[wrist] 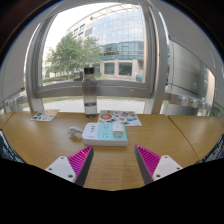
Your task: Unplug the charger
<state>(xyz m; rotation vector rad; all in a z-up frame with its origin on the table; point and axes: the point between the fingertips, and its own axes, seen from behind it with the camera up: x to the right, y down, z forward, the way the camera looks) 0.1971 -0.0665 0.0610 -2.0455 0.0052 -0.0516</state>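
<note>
A white power strip (106, 133) lies flat on the wooden table (50, 140), just beyond my fingers. A small white charger (75, 131) sits at its left end. My gripper (114, 161) is open and empty, a short way back from the strip. Its pink pads (81, 160) stand wide apart with bare table between them.
A water bottle (90, 94) stands upright behind the strip. Printed sheets (121, 118) lie beside it, and another paper (44, 116) lies at the far left. A large window (100, 50) with buildings and trees outside fills the wall beyond the table.
</note>
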